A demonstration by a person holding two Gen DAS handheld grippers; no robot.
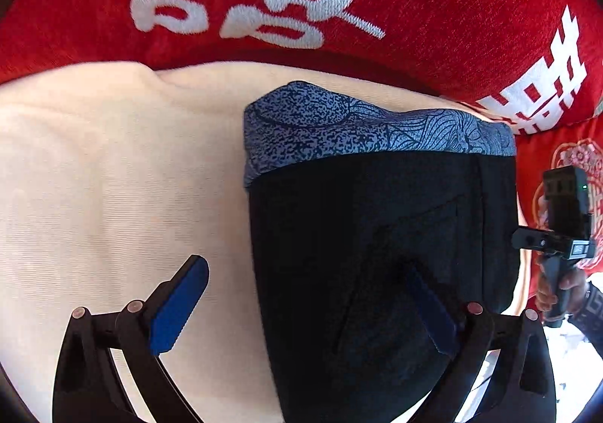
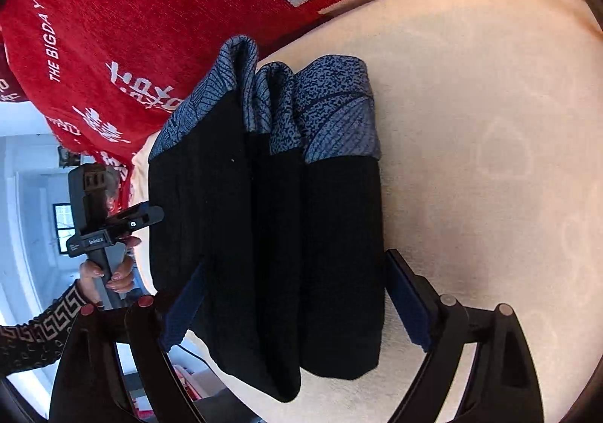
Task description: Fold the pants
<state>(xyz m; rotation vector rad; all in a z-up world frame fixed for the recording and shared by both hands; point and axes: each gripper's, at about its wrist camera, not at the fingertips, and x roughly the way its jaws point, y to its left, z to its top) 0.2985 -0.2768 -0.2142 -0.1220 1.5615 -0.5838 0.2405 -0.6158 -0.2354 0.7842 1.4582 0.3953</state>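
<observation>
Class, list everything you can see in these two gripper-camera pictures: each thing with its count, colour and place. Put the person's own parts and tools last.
Folded pants: one, black with a blue patterned waistband, lying on the cream cushion in a compact stack of layers.
Cream cushion: one, pale cream, under the pants.
Red pillows: at least two, red with white lettering, behind the cushion.
Left gripper: one, black with blue fingers, open, one finger over the cushion, the other over the pants.
Right gripper: one, black with blue fingers, open, straddling the folded stack.
Hands: two, each holding a gripper handle; patterned dark sleeve.
</observation>
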